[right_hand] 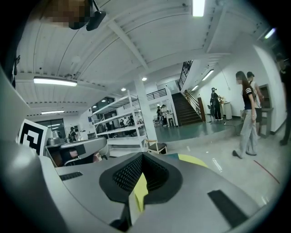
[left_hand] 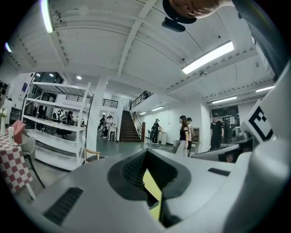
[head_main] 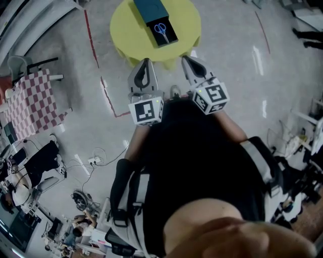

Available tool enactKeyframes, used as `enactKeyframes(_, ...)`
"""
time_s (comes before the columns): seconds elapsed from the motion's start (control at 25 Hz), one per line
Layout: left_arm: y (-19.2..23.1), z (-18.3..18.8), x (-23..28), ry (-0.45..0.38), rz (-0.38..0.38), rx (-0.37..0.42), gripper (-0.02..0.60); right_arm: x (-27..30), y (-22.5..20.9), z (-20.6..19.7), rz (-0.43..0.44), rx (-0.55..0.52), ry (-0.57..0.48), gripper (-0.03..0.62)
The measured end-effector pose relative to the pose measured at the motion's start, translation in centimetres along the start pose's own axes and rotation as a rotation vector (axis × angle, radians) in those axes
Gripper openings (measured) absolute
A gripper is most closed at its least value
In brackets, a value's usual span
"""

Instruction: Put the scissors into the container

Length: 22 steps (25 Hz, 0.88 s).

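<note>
Blue-handled scissors (head_main: 161, 29) lie inside the open black tray of a dark teal container (head_main: 150, 9) on a round yellow table (head_main: 126, 25) at the top of the head view. Both grippers hang short of the table's near edge, close to the person's body. My left gripper (head_main: 146, 61) and right gripper (head_main: 185, 59) point toward the table, each shut with nothing in it. In the left gripper view the gripper (left_hand: 148, 179) has its jaws together, with a sliver of yellow between them. The right gripper (right_hand: 141, 182) looks the same in its own view, and the table (right_hand: 195, 160) shows beyond it.
A red-checked table (head_main: 33, 103) and a chair (head_main: 17, 65) stand at the left. Red tape lines (head_main: 93, 43) mark the floor, and cables (head_main: 93, 161) lie near the person's feet. People (right_hand: 248, 118) stand by a staircase (left_hand: 127, 127) and shelving (left_hand: 54, 132).
</note>
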State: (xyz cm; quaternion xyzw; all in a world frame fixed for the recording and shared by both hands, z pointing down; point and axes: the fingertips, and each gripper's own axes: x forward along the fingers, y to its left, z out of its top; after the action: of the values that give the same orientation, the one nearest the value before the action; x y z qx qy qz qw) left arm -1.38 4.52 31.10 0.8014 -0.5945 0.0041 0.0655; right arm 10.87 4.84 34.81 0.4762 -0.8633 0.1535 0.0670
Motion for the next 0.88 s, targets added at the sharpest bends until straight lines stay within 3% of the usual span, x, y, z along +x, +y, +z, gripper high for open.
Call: enactKeyframes(0.88,-0.5,-0.4,-1.2,0.000,0.009,-0.004,-0.003,-0.8,0.5,-0.6,0.011,-0.005,0.002,-0.003)
